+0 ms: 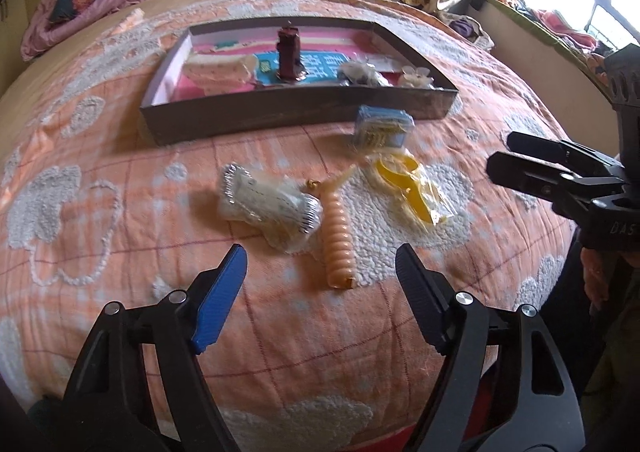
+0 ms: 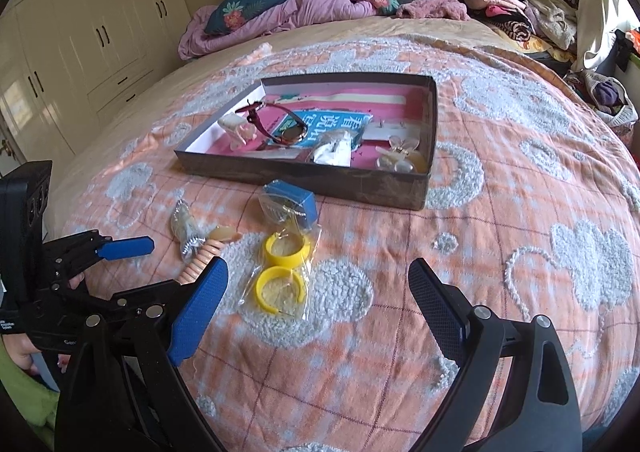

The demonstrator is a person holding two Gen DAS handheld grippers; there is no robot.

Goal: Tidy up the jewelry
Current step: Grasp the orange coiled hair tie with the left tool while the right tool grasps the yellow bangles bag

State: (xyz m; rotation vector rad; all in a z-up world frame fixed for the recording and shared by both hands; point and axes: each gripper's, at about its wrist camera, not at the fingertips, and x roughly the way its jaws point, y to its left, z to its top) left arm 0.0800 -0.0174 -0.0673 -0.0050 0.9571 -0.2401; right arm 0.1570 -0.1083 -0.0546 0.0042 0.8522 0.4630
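Left wrist view: the left gripper (image 1: pixel 320 264) hangs wide and empty over a peach coiled hair tie (image 1: pixel 339 242) on the bedspread (image 1: pixel 120 156), short of the tray (image 1: pixel 288 112).

Right wrist view: the right gripper (image 2: pixel 318 284), wide and empty, hangs above bagged yellow hoop earrings (image 2: pixel 282 266); sunglasses (image 2: pixel 280 126) lie in the tray (image 2: pixel 304 174).

One tray (image 2: pixel 224 166), two yellow hoops (image 2: pixel 286 248), one blue box (image 2: pixel 298 198), one peach spiral clip (image 1: pixel 339 242).

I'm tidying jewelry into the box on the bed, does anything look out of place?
Yes. Four pieces lie loose on the blanket in front of the box instead of inside it: yellow hoops in a clear bag, a blue card packet, a peach ribbed hair clip, and a silvery bagged item.
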